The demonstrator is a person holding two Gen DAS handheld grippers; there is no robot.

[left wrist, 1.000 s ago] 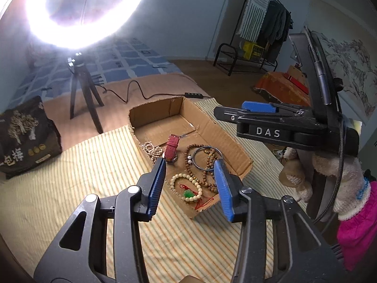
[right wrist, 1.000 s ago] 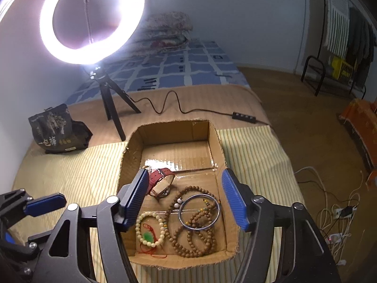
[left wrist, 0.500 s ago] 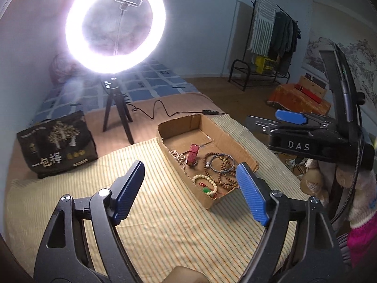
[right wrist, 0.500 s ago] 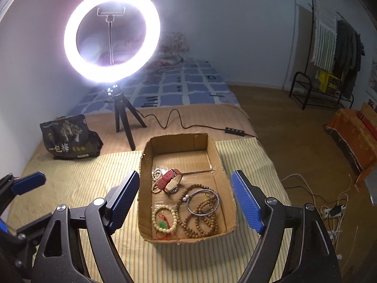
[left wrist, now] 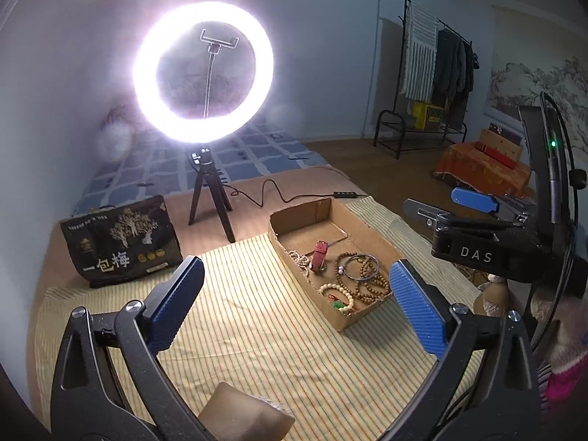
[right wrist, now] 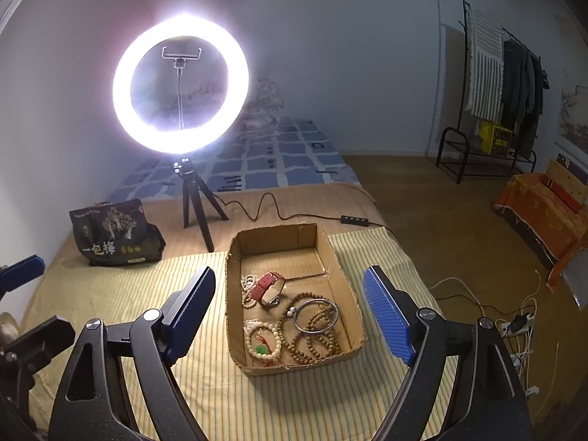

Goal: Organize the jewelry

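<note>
A shallow cardboard box point(right wrist: 345, 283) point(left wrist: 371, 231) lies on the striped mat. Inside it are a red watch strap point(right wrist: 270, 286) point(left wrist: 319, 253), a pale bead string point(right wrist: 248, 290), a silver bangle point(right wrist: 316, 316) point(left wrist: 362, 266), brown wooden beads point(right wrist: 312, 345) and a cream bead bracelet with a green charm point(right wrist: 262, 340) point(left wrist: 338, 296). My left gripper point(left wrist: 294, 305) is open and empty, held back above the mat to the box's left. My right gripper point(right wrist: 290, 312) is open and empty, raised in front of the box. The right gripper also shows in the left wrist view point(left wrist: 474, 198).
A lit ring light on a tripod point(right wrist: 194, 198) stands behind the box, its cable point(right wrist: 279, 213) running to the right. A black printed bag point(right wrist: 114, 235) lies at the back left. A clothes rack point(right wrist: 488, 110) and an orange-covered bench point(right wrist: 544, 202) stand far right.
Both grippers have pulled back and up from the box, which looks smaller now. The left jaws, narrow over the box a second ago, have opened wide. The jewelry has not moved.
</note>
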